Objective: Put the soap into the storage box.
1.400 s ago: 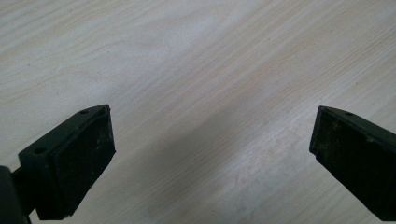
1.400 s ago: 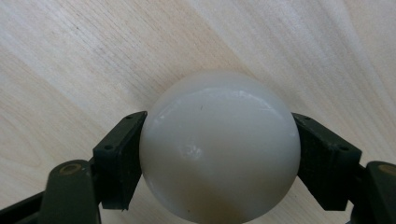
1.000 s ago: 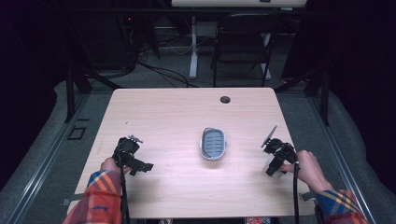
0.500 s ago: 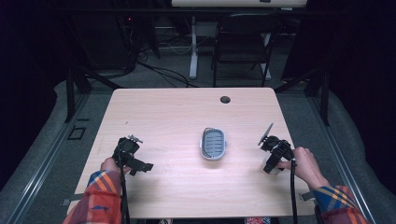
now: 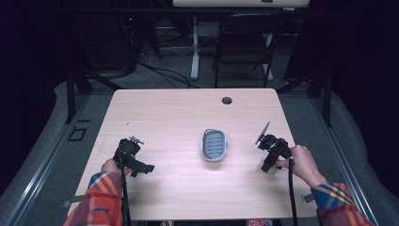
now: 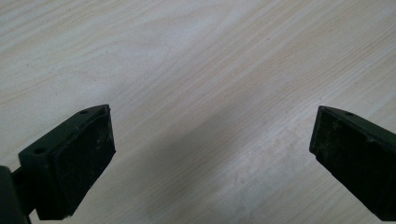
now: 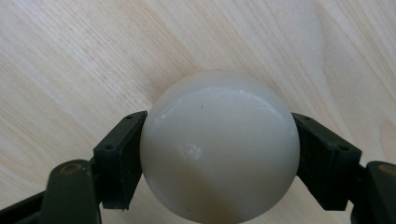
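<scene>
Lower right of high view, right gripper (image 5: 269, 160) grasps white ball (image 7: 219, 147); left gripper (image 6: 212, 154) released; smooth curve may squirt free.

A glossy white ball (image 7: 219, 147) sits clamped between the right gripper's (image 7: 219, 154) jaws above the table.

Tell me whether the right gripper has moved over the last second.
Yes. In the high view the right gripper, shut on a white ball, has drifted slightly left, toward the grey tray, whose place on the table is unchanged.
</scene>
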Demonstrator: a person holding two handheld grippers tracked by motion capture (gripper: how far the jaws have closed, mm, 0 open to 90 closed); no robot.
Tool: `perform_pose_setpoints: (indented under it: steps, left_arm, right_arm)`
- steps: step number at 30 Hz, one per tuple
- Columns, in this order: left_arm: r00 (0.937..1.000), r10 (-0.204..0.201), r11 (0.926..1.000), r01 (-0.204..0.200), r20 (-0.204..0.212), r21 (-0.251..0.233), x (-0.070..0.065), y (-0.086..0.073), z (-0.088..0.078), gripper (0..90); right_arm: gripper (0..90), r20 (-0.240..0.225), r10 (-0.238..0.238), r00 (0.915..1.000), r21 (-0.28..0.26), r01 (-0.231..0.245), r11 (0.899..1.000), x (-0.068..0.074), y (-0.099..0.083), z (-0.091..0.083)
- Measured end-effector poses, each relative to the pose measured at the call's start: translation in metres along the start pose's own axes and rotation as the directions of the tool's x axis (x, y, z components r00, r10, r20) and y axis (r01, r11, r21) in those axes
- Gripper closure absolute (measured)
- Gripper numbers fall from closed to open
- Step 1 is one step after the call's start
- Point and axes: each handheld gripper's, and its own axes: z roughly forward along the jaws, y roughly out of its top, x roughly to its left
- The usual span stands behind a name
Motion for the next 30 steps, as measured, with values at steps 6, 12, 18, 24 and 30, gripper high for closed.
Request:
perform_pose_setpoints:
  steps: [6,12,18,24,30]
  left_arm:
    - [1.0,-0.001,1.0,0.001,0.0,0.003,0.0,0.0,0.0,0.0]
    - [1.0,-0.001,1.0,0.001,0.0,0.002,0.0,0.0,0.0,0.0]
    - [1.0,-0.001,1.0,0.001,0.001,0.003,0.0,0.0,0.001,0.0]
    - [1.0,-0.001,1.0,0.001,0.002,0.003,0.0,0.0,0.001,0.0]
    - [1.0,-0.001,1.0,0.001,0.002,0.006,0.0,0.0,0.001,0.0]
  right_arm:
    - [24.3,-0.009,-0.007,0.9999,0.001,0.007,1.0,0.003,0.005,0.0]
    - [24.3,-0.002,-0.037,0.9993,0.007,0.037,0.999,0.006,0.013,-0.001]
    - [24.3,-0.009,-0.04,0.9992,0.006,0.04,0.999,0.008,0.019,-0.002]
    - [24.4,-0.005,-0.052,0.9986,0.003,0.052,0.999,0.009,0.024,-0.004]
    - [24.4,-0.001,-0.069,0.9976,0.006,0.069,0.998,0.01,0.03,-0.006]
